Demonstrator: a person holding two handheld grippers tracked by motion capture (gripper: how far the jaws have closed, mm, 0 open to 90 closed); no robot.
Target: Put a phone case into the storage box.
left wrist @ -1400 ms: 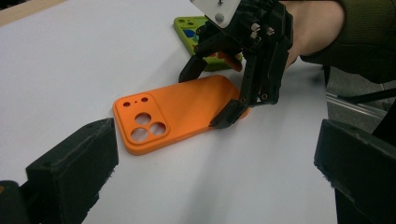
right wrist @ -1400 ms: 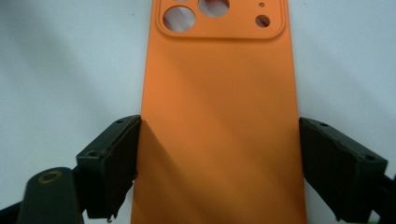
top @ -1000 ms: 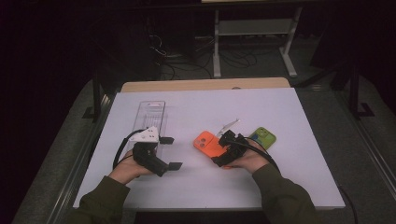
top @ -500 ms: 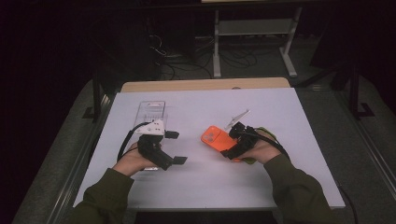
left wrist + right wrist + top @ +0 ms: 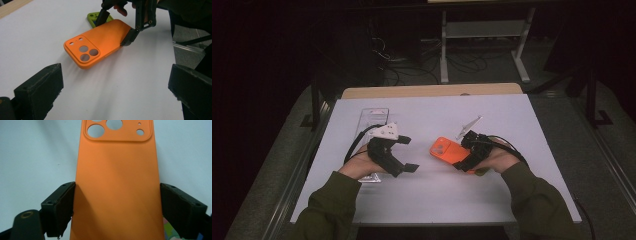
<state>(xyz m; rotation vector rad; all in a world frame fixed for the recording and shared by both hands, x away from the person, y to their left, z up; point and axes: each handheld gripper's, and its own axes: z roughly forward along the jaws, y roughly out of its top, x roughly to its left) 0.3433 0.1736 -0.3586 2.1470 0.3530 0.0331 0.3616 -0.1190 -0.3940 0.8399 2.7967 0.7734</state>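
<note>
Case: orange soft-plastic phone case with a raised camera block of round cut-outs (image 5: 446, 150), held just above the white table top (image 5: 422, 200), camera end pointing toward the left gripper.
Right gripper: right gripper (image 5: 466, 161) pinches the case across its width near the plain end — one black pad on each long edge.
Left gripper: left gripper (image 5: 408, 153) has its jaws spread wide, nothing between them, near the case but apart from it.
Handling: likely light, thin and flexible; the matte skin should grip well, yet the hollow shell may buckle under a hard squeeze.
Hold: the long edges, or the stiffer camera-block end.
Nearby: green phone case (image 5: 96, 18) lies behind it.
</note>
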